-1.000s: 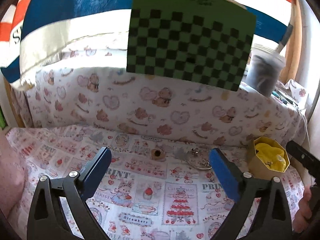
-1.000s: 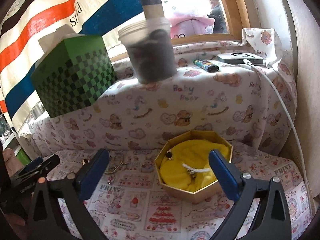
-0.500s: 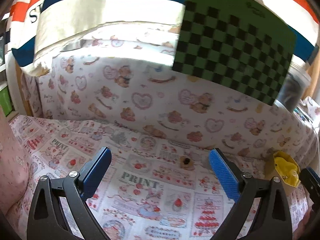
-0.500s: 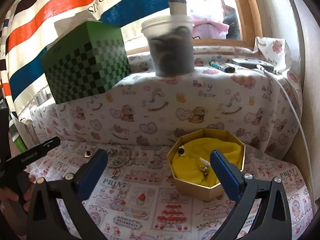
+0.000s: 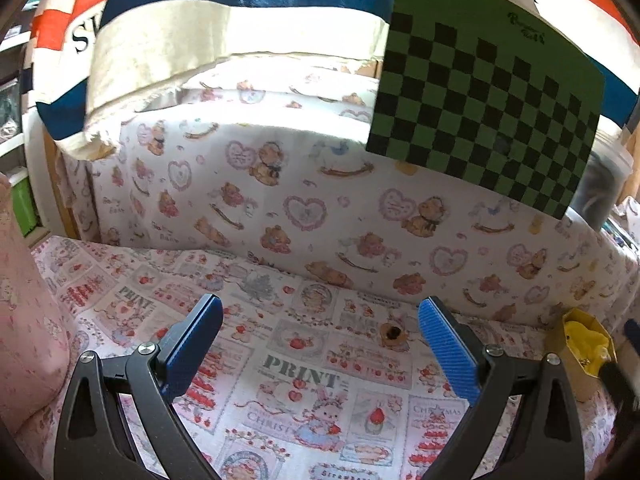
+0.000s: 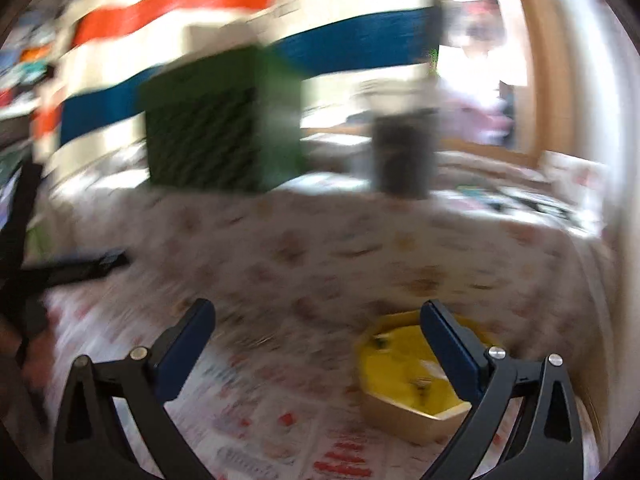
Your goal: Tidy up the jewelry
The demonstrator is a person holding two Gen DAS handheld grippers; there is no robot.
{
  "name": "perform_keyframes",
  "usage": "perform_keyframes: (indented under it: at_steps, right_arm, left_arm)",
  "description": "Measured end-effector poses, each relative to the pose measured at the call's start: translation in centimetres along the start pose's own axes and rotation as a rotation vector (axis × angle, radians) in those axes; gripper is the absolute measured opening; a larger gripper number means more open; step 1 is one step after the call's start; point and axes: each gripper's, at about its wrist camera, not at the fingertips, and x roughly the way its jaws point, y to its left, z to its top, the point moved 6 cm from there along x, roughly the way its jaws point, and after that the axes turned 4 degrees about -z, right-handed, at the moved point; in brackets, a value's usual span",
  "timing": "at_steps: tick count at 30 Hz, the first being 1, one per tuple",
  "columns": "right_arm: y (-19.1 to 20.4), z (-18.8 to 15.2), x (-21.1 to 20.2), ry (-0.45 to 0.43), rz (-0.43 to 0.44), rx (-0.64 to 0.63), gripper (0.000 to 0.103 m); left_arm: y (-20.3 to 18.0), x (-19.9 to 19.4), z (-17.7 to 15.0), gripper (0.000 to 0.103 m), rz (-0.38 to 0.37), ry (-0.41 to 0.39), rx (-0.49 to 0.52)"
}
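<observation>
My left gripper [image 5: 320, 354] is open and empty above the printed cloth. A small round gold piece with a dark centre [image 5: 394, 334] lies on the cloth between its fingertips, nearer the right one. The gold octagonal box with yellow lining [image 5: 580, 346] stands at the far right. In the blurred right wrist view my right gripper [image 6: 318, 354] is open and empty. The same box [image 6: 404, 376] sits low and right, partly behind the right finger, with small pieces on the lining. The left gripper's black arm [image 6: 60, 272] shows at the left.
A raised ledge covered in teddy-bear cloth [image 5: 320, 200] runs along the back. A green checkered box [image 5: 492, 112] and a dark plastic tub [image 6: 402, 156] stand on it. A striped cloth [image 5: 200, 20] hangs behind. A pink cushion [image 5: 24, 320] is at the left.
My left gripper has swung left, so the gold piece and the box have slid right in its view. My right gripper is moving fast; its view has blurred and the box has shifted right.
</observation>
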Motion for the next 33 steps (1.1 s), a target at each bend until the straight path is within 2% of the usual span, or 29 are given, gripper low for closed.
perform_keyframes:
  at_steps: [4,5,6,8,9,11,15,18,21,28,33]
  right_arm:
    - [-0.3,-0.2,0.1,0.056,0.027,0.082,0.101]
    - [-0.2,-0.1,0.0,0.075,0.058,0.105,0.087]
    - [-0.1,-0.1,0.2,0.108,0.084,0.114,0.054]
    - [0.3,-0.4,0.9,0.195,0.092,0.095,0.029]
    - [0.6,-0.5,1.1,0.212,0.091,0.083,0.026]
    - [1.5,-0.7,1.9,0.248,0.108,0.054,0.025]
    - [3.3,-2.0,4.8,0.42,0.117,0.033,0.022]
    - [4.2,-3.3,6.8,0.542,0.081,0.02,0.022]
    - [4.5,-4.2,8.1,0.605,0.06,0.028,0.022]
    - [5.1,-4.2,9.1,0.604,-0.001,-0.01,0.021]
    - [5.7,-4.7,9.5,0.6,-0.011,-0.018,0.014]
  left_arm:
    - [0.2,-0.2,0.2,0.098,-0.037,0.022,-0.032]
    - [0.2,-0.3,0.3,0.098,-0.046,0.023,-0.036]
    - [0.0,-0.5,0.3,0.098,-0.049,0.022,-0.033]
    - [-0.2,-0.9,0.5,0.098,-0.006,0.003,0.002]
    - [-0.4,-1.2,0.6,0.098,0.019,-0.014,0.022]
    - [-0.7,-1.4,0.5,0.098,0.033,-0.031,0.039]
    - [-0.9,-0.9,0.2,0.098,0.033,-0.011,0.056]
    - [-0.4,-0.7,0.2,0.098,0.029,0.001,0.036]
    - [0.2,-0.5,0.3,0.098,0.022,0.009,0.013]
    - [0.4,-0.5,0.4,0.098,0.013,0.011,0.006]
    - [-0.1,-0.6,0.5,0.098,0.016,0.007,0.022]
